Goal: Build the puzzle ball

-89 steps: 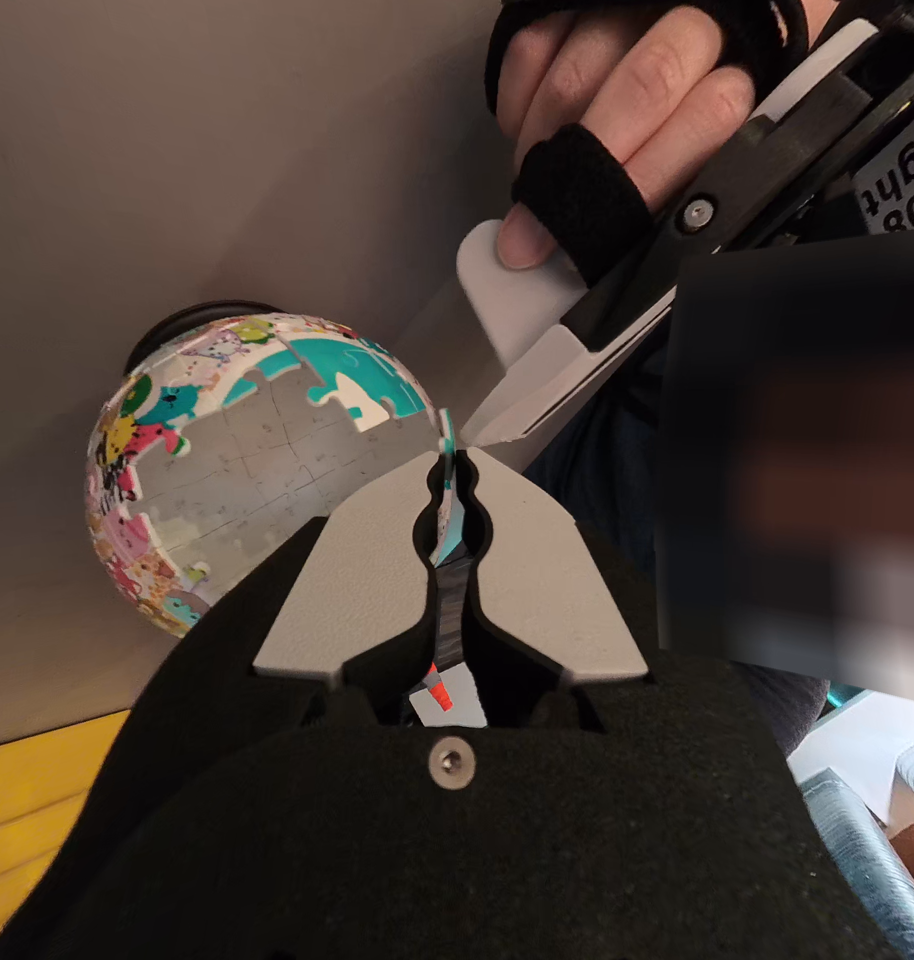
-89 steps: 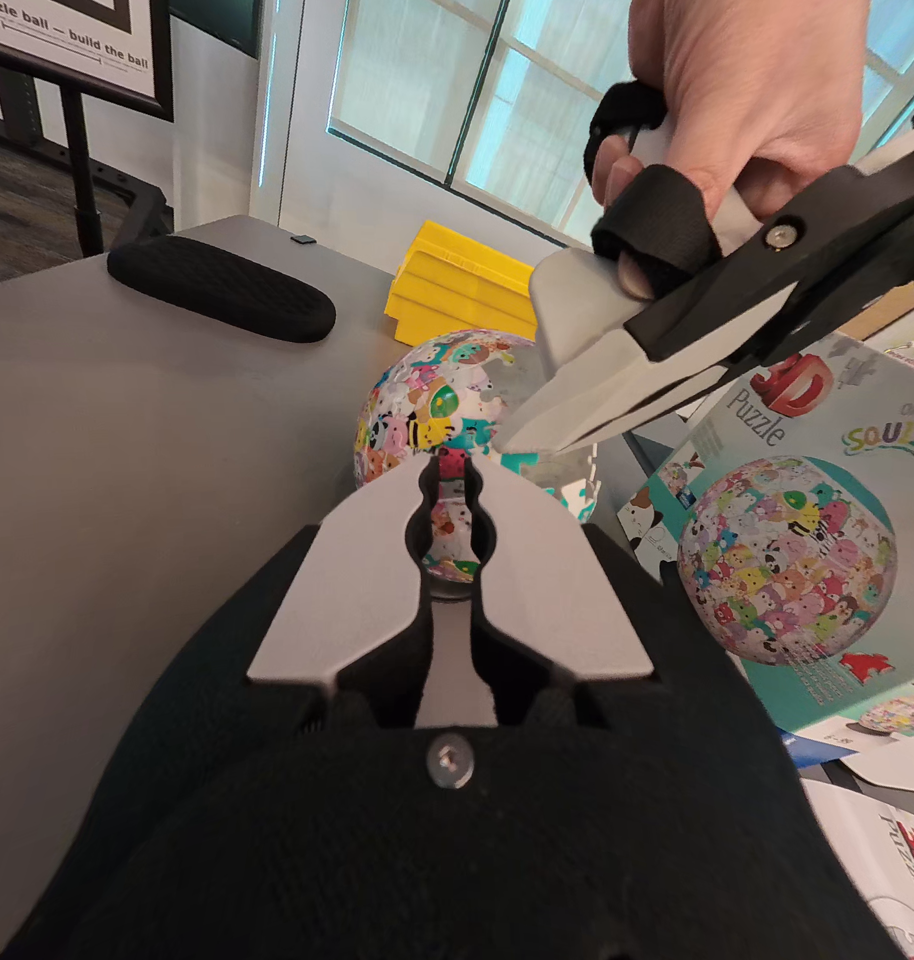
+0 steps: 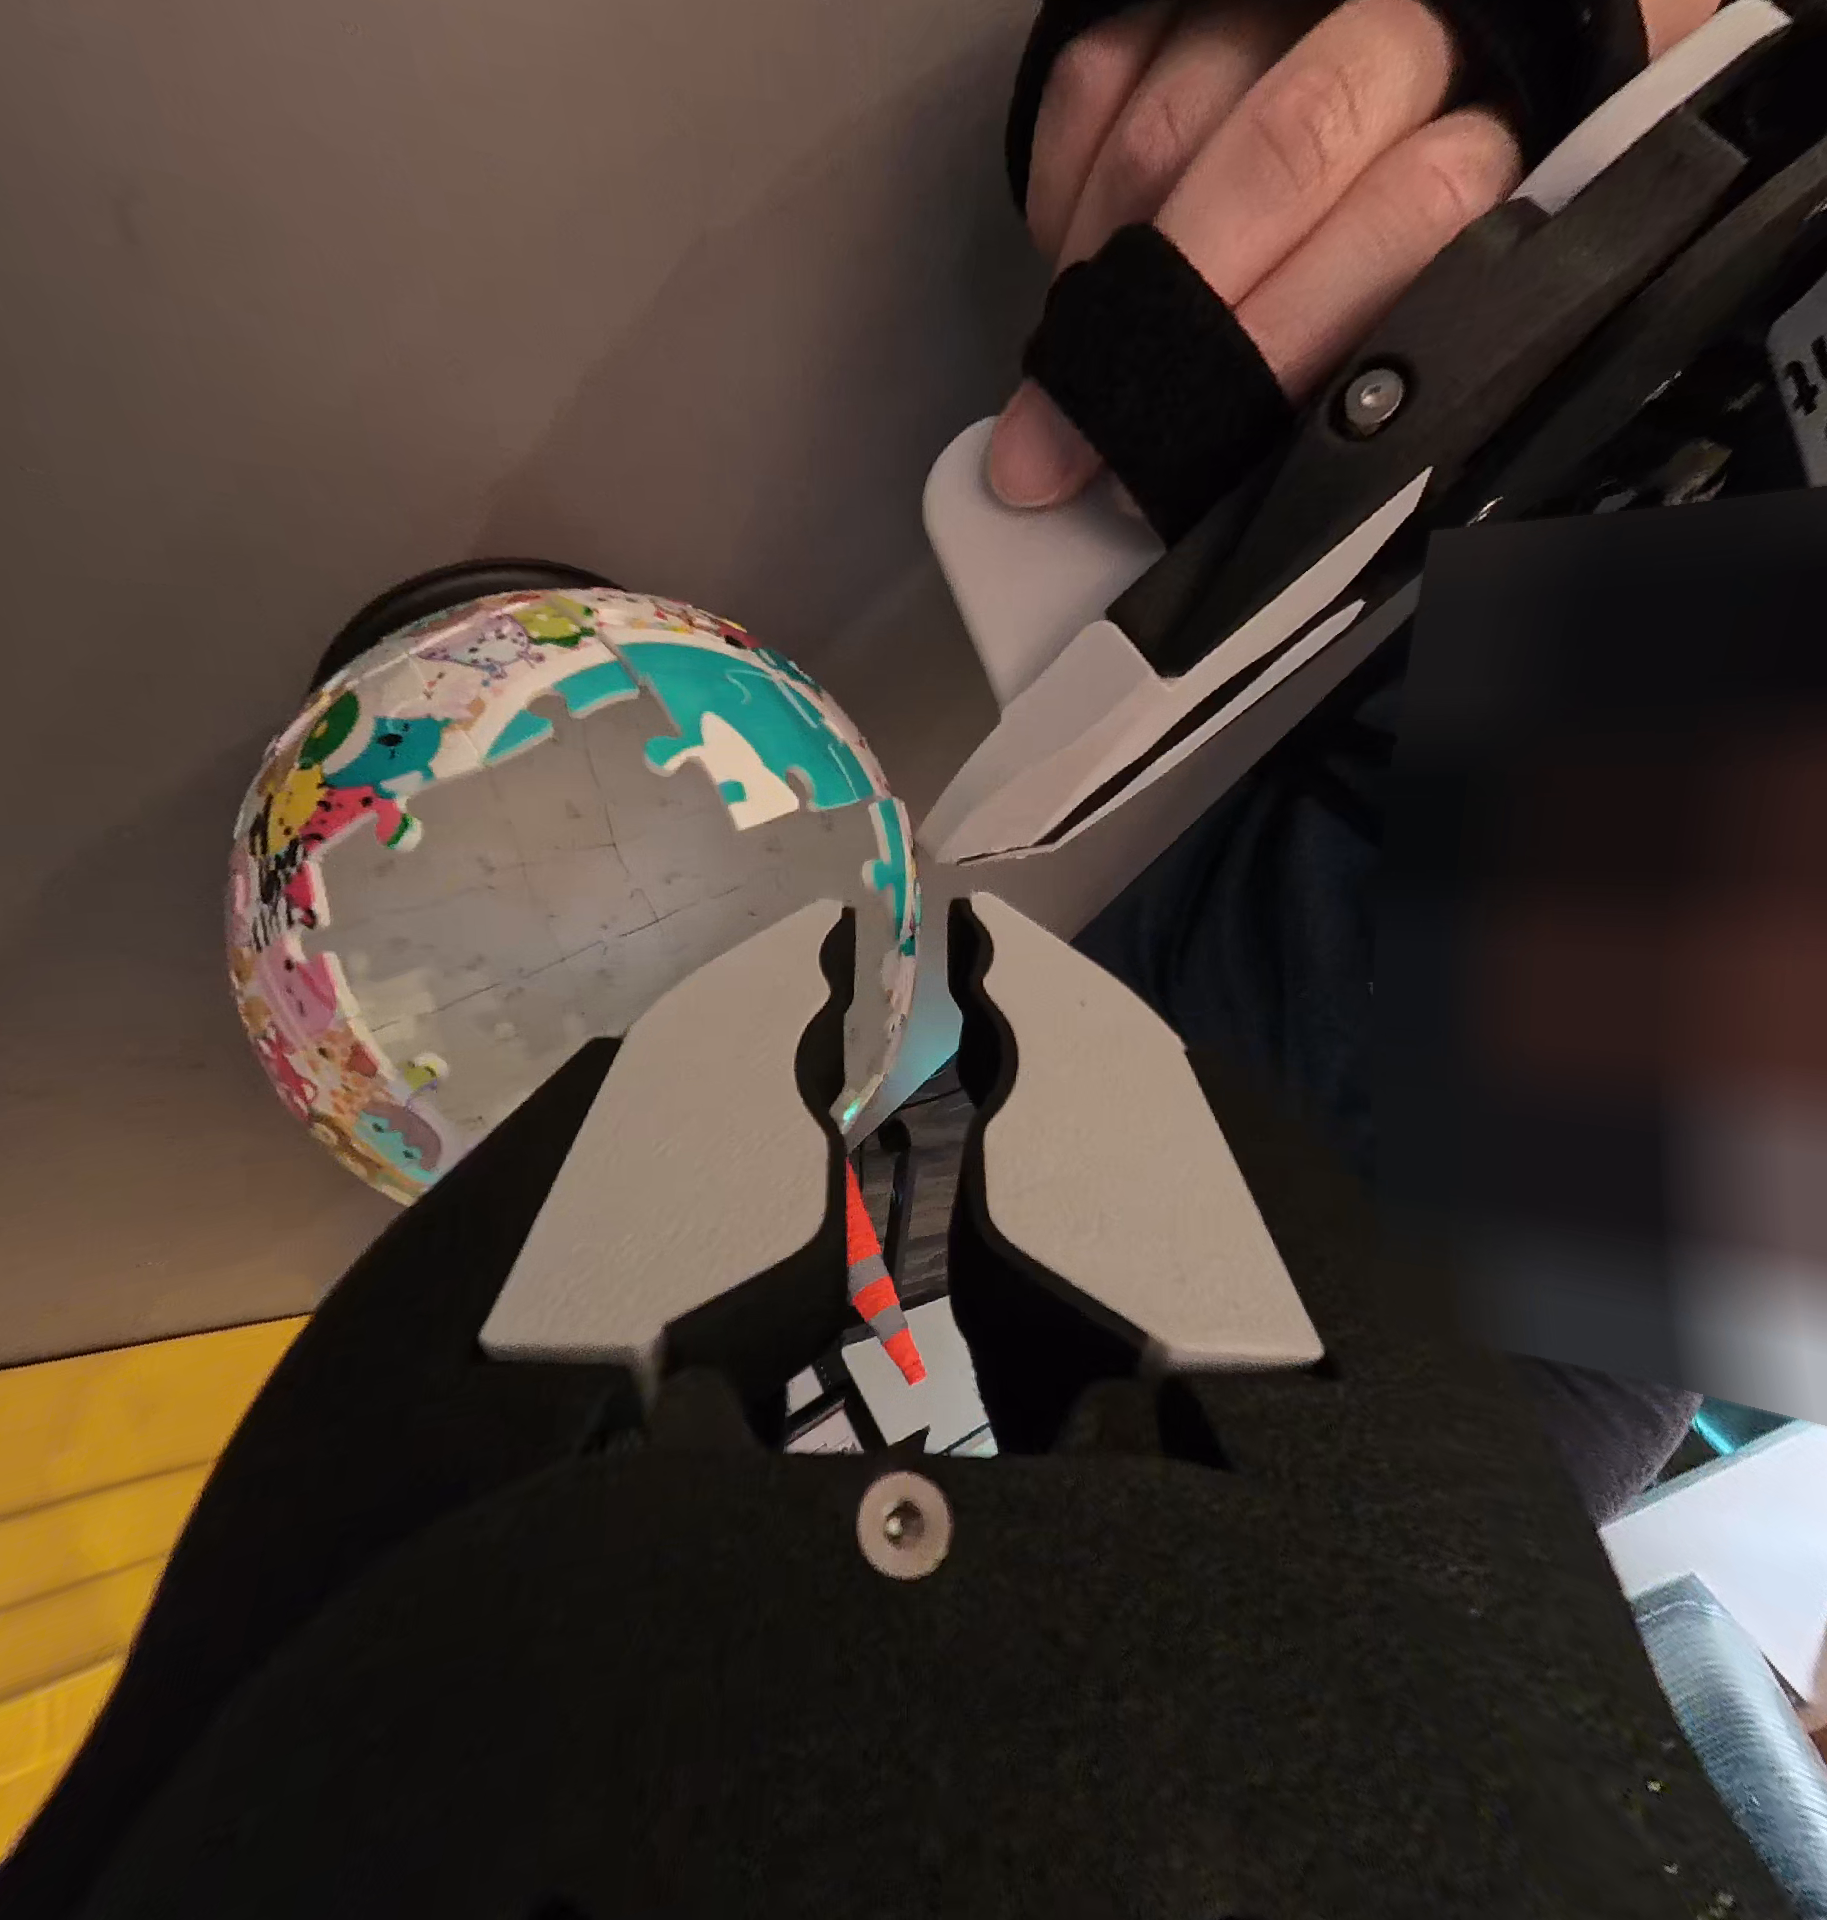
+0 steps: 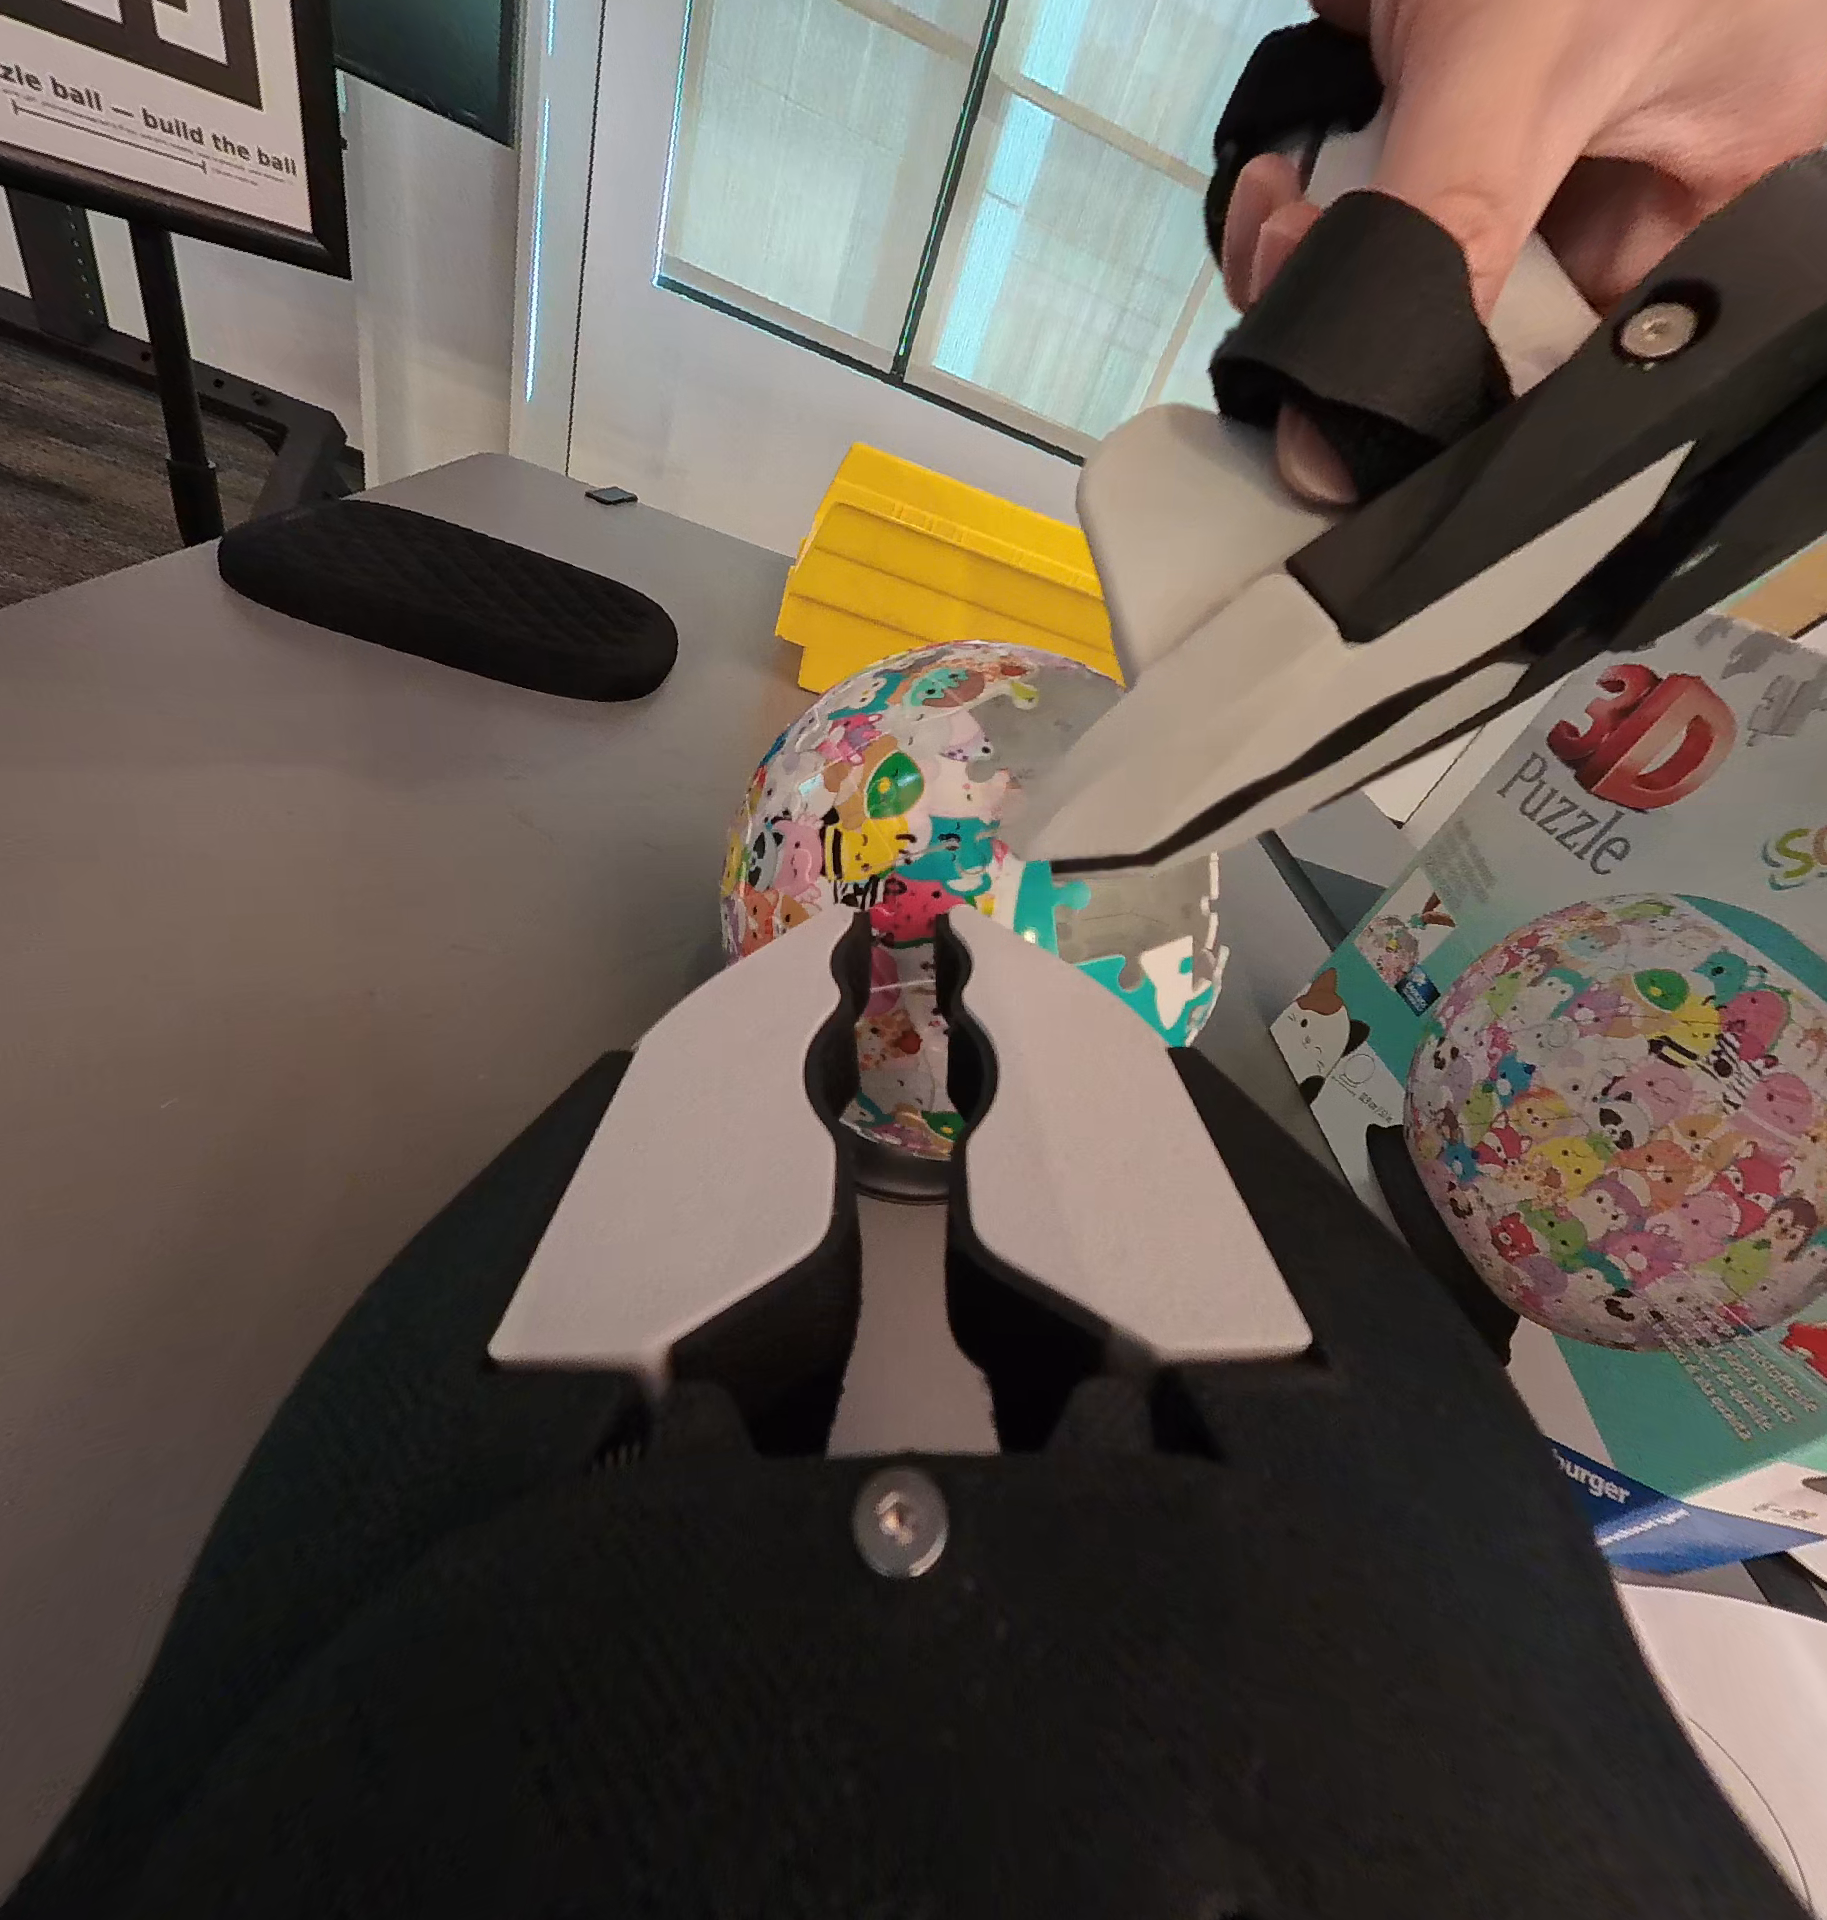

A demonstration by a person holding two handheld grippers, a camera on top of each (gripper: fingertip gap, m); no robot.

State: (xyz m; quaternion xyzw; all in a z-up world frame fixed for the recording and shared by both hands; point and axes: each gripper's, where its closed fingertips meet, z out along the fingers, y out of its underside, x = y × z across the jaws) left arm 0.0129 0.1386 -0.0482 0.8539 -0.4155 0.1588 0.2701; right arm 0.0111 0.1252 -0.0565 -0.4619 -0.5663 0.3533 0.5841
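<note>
The puzzle ball (image 3: 535, 883) is a partly built shell on a black stand (image 3: 452, 582); it has colourful cartoon pieces, teal pieces and a wide gap that shows its grey inside. My left gripper (image 3: 901, 909) is slightly open and empty, and its tips straddle the ball's right rim, where a teal piece (image 3: 893, 862) sits. My right gripper (image 3: 950, 852) comes in from the upper right, its tips just beside that rim. In the right wrist view, the right gripper (image 4: 904, 920) is narrowly open and empty in front of the ball (image 4: 888, 810). The left gripper (image 4: 1054, 857) reaches the ball's top from the right.
The grey table (image 4: 265, 883) holds a black padded rest (image 4: 441, 592) at the back left. Stacked yellow bins (image 4: 940, 561) stand behind the ball. The puzzle box (image 4: 1615, 1039) stands to the right over white sheets. A framed sign on a stand (image 4: 140, 104) is at the far left. The tips of both grippers are at nearly the same place.
My left gripper has let go of the teal piece it held and opened; the piece now sits on the ball's rim. My right gripper has opened a little.
</note>
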